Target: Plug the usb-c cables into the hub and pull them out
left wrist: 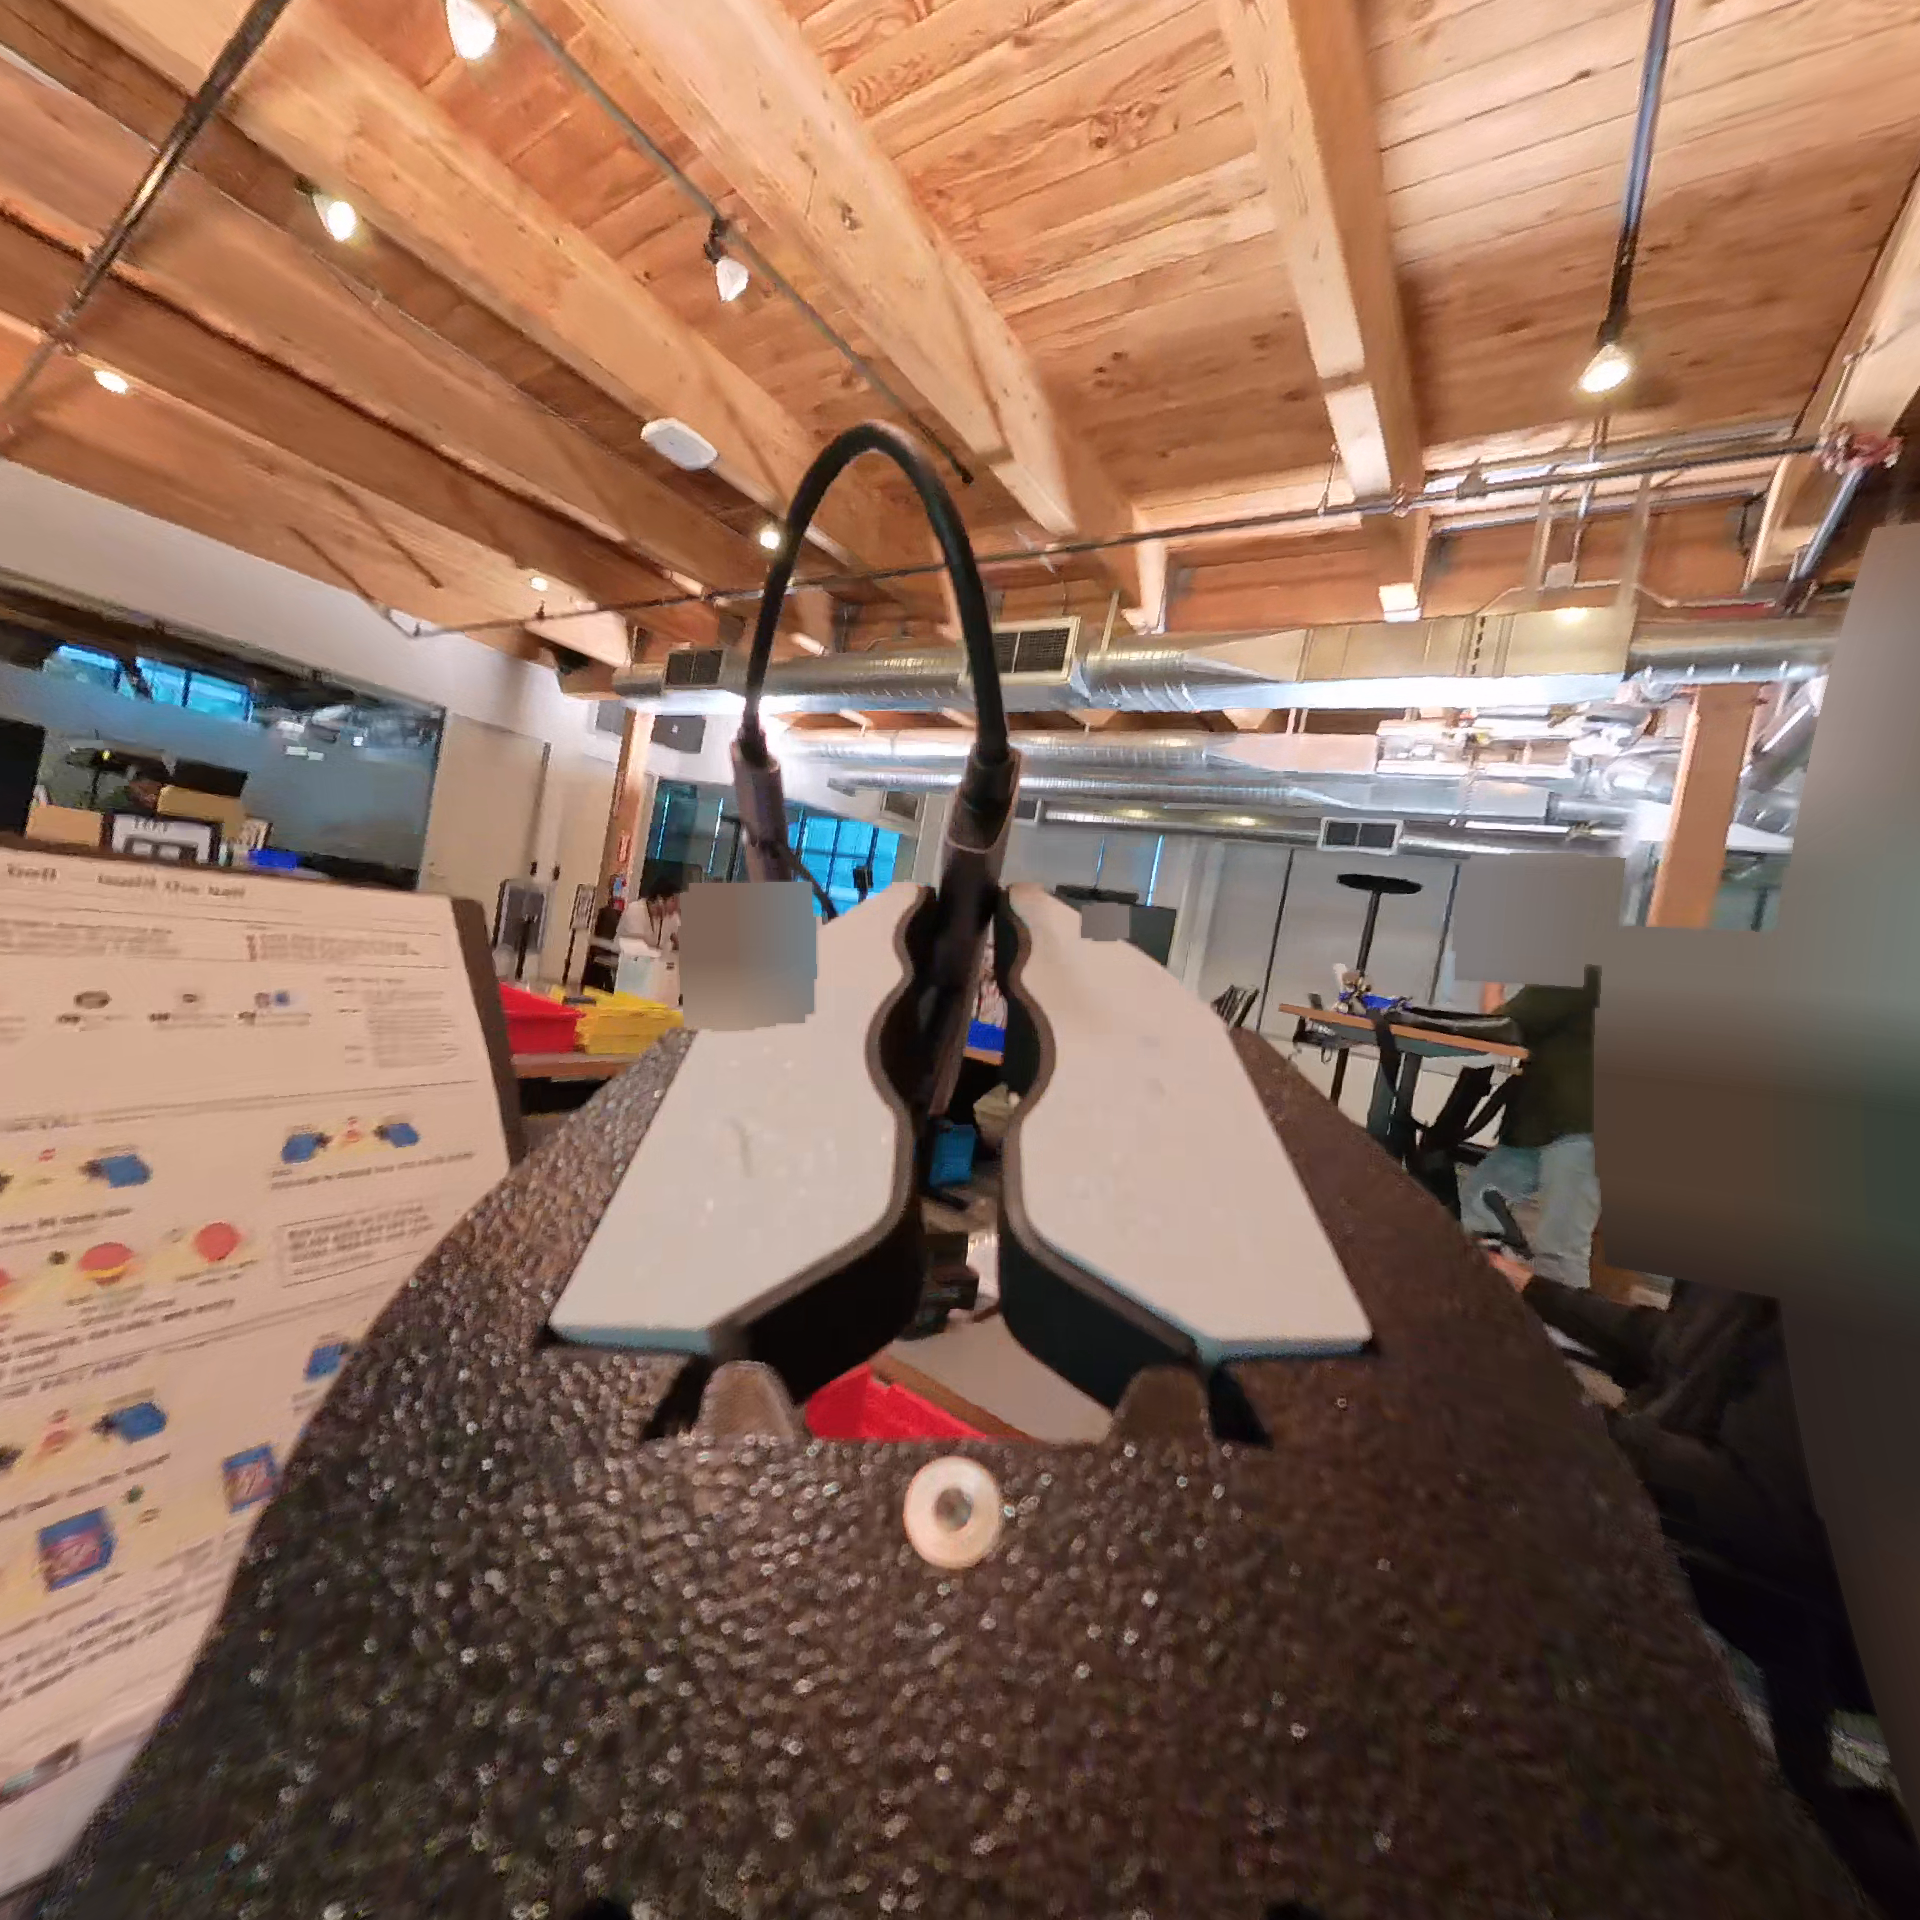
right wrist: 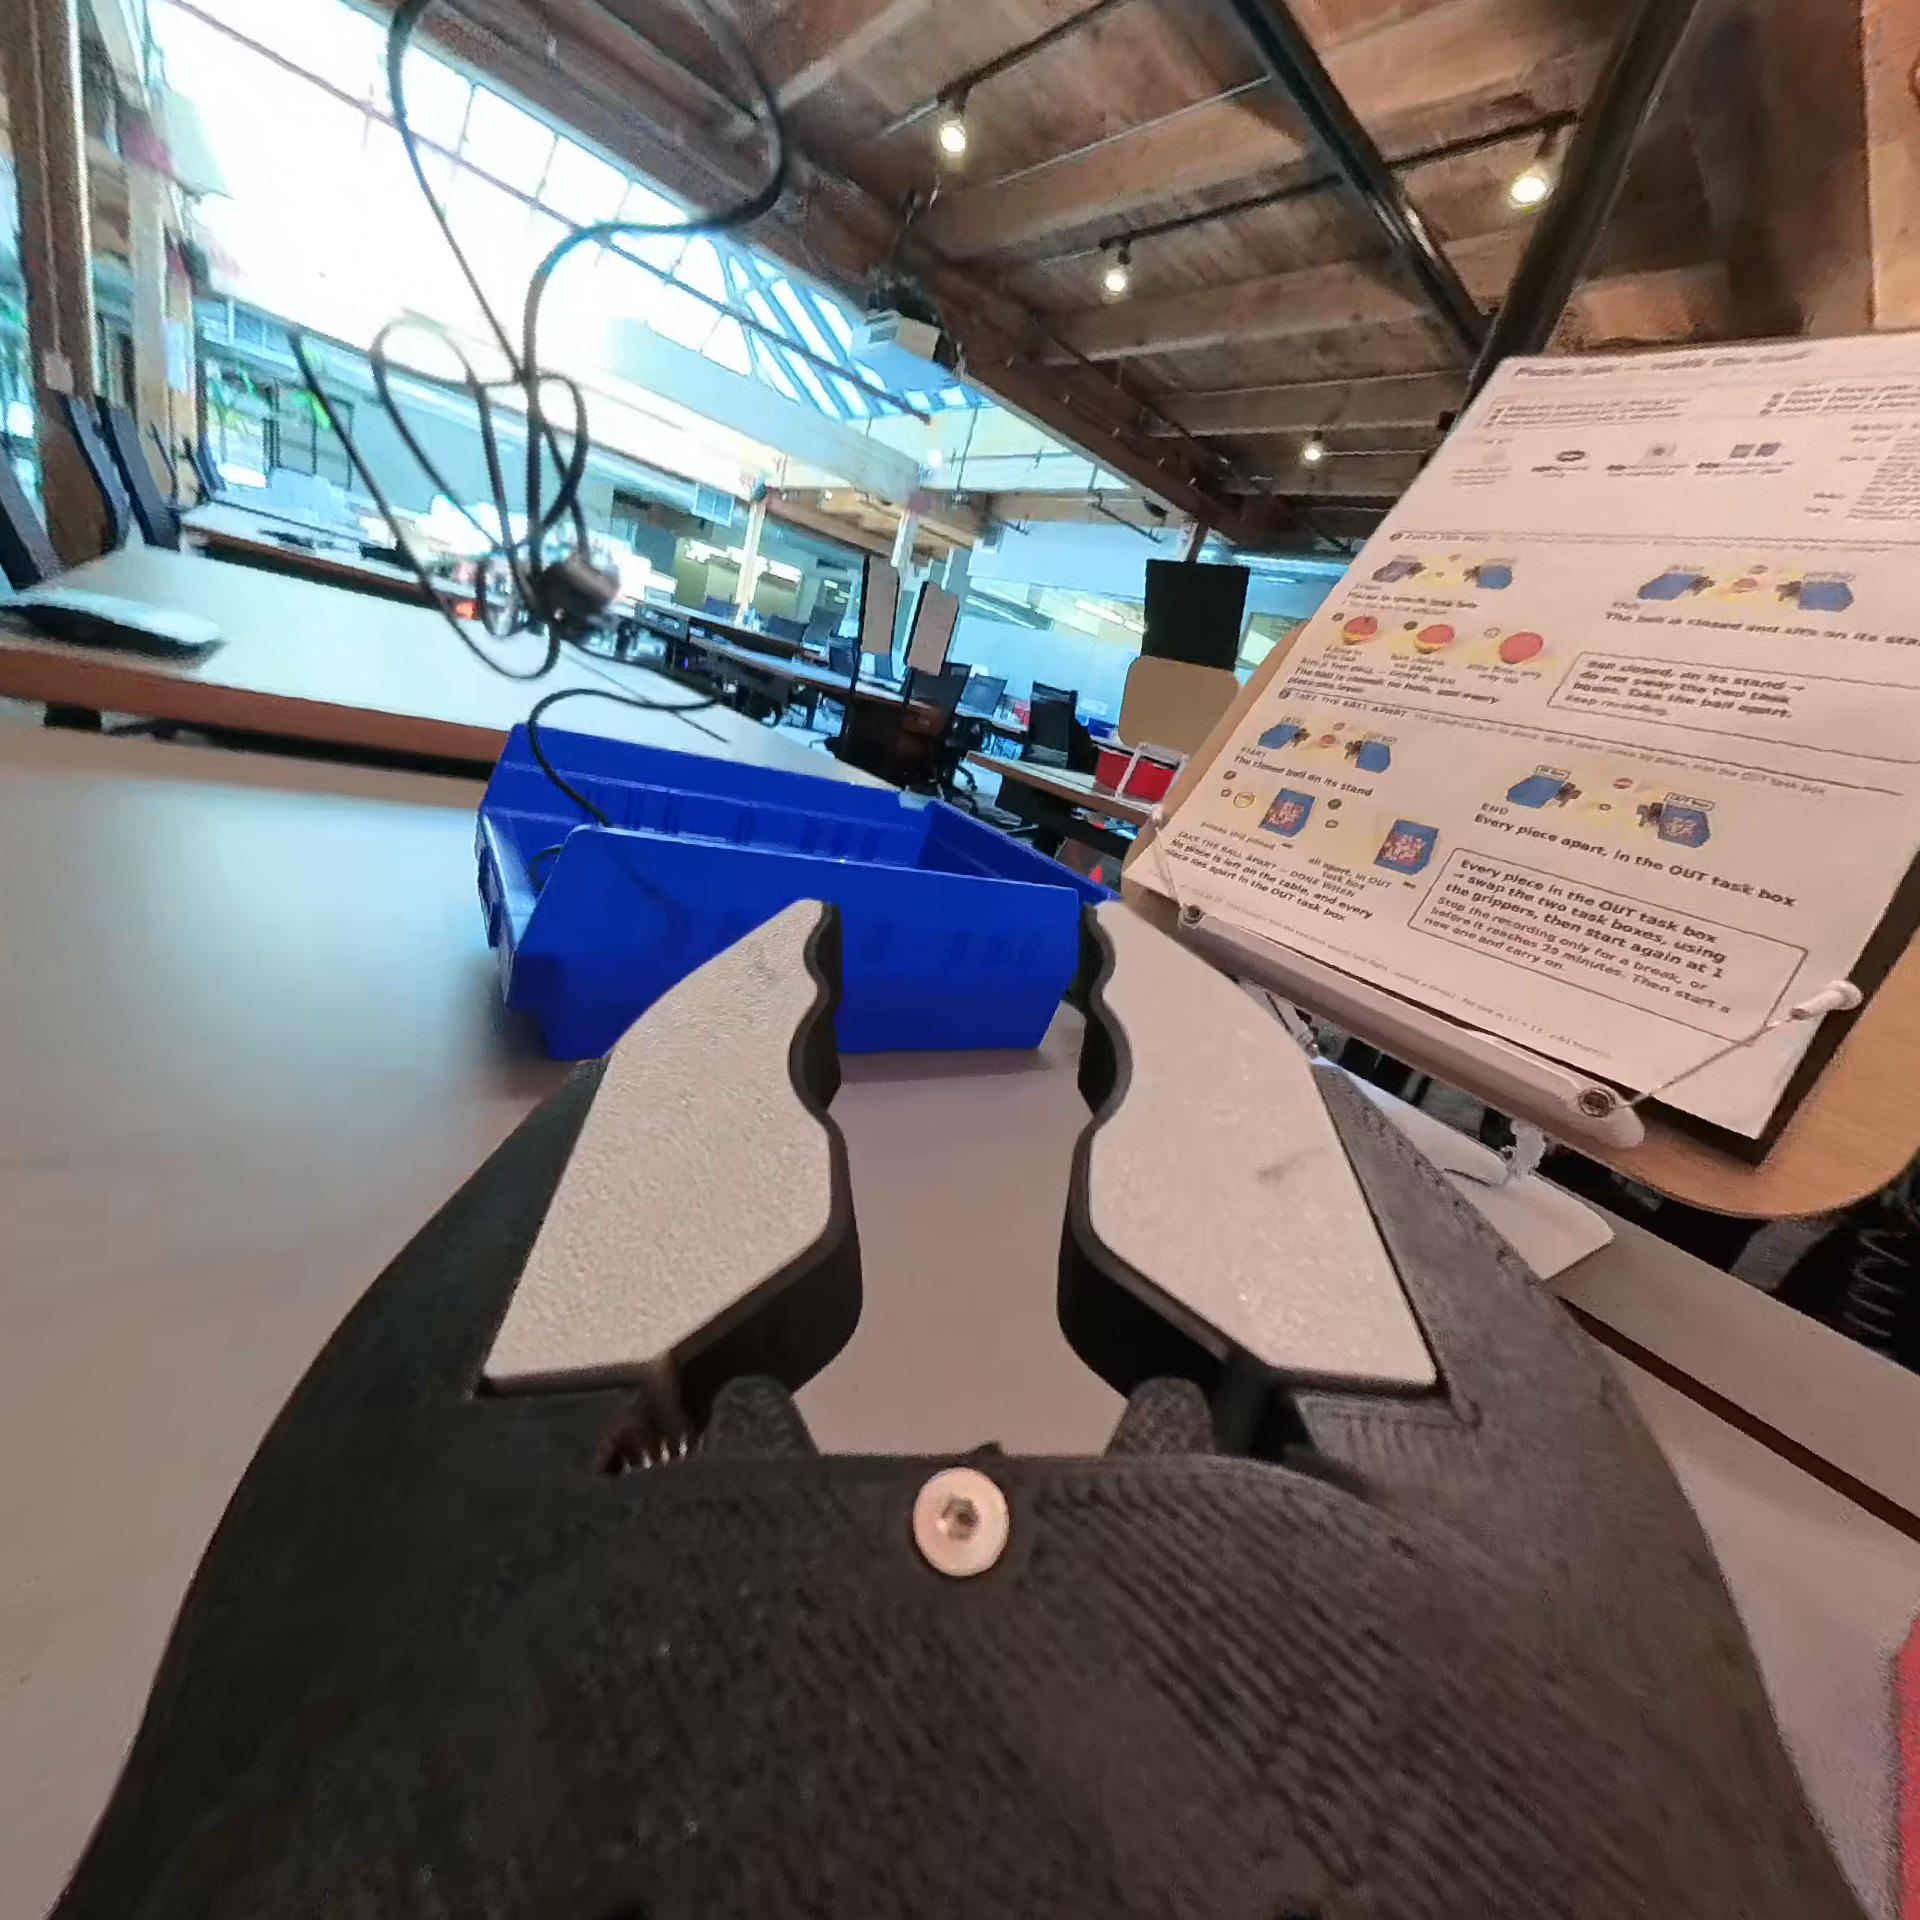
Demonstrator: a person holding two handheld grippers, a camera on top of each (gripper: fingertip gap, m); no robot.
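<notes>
My left gripper points up toward the ceiling. It is shut on a slim dark piece, the hub as far as I can tell. A short black cable arches from its top over to a dark connector hanging at the left. My right gripper is open and empty, low over the grey table. In the right wrist view, thin black cables hang tangled in the air at the upper left with a blurred dark lump. One strand drops into the blue bins.
An instruction sheet on a tilted wooden stand is close on the right of the right gripper; it also shows in the left wrist view. The blue bins sit straight ahead of the right gripper. People and desks are farther back. Across from one pair of fingers to the other is roughly 40 cm.
</notes>
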